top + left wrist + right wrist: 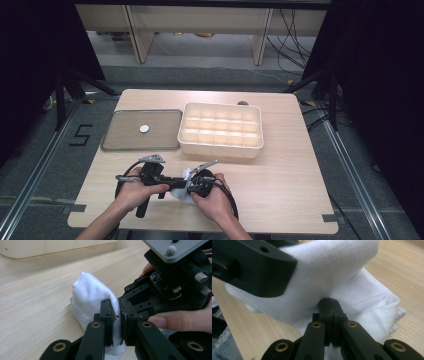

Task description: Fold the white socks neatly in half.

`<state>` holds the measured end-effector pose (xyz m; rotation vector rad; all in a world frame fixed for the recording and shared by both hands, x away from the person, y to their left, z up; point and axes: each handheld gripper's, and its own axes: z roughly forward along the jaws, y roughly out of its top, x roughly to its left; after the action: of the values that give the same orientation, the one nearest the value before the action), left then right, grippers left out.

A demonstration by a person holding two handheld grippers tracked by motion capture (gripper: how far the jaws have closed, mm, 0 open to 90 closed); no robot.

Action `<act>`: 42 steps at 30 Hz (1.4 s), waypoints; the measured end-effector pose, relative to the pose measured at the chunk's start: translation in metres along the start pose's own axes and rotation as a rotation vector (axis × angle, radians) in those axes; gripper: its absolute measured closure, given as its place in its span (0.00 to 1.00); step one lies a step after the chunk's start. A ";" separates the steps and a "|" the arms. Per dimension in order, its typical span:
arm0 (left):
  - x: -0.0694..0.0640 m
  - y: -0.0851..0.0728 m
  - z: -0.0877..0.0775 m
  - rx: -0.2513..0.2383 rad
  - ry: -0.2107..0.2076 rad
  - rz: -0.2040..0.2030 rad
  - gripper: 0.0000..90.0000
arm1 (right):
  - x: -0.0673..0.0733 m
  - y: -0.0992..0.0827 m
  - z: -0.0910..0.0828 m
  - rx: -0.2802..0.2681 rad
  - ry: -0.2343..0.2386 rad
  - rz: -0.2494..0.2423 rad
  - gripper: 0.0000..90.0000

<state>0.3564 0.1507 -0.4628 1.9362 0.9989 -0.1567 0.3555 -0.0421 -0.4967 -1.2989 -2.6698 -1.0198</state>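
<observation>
On the pale wooden table (pixel 280 170), each hand-held gripper pinches the white cloth (pixel 92 297).

A grey tray (pixel 125 142) lies on the far left of the wooden table (pixel 280 185), with a small white disc (pixel 144 128) resting near its middle. Just right of it sits a cream compartment box (pixel 220 149), its cells in three rows. Beyond the table's far edge stand pale desk legs (pixel 261 45), with dark cables (pixel 295 40) hanging at the far right.
</observation>
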 end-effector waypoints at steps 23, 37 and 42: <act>0.003 0.001 -0.003 -0.010 0.037 0.002 0.90 | -0.024 -0.013 -0.059 -0.069 -0.090 0.094 1.00; 0.001 0.002 -0.002 -0.006 0.035 0.013 0.90 | -0.026 -0.024 -0.040 -0.029 -0.063 0.087 1.00; -0.001 0.002 0.000 -0.004 0.024 0.015 0.90 | -0.024 -0.025 -0.039 -0.042 -0.074 0.097 1.00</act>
<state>0.3576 0.1500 -0.4608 1.9458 0.9996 -0.1227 0.3432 -0.0914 -0.4860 -1.4870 -2.6205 -1.0410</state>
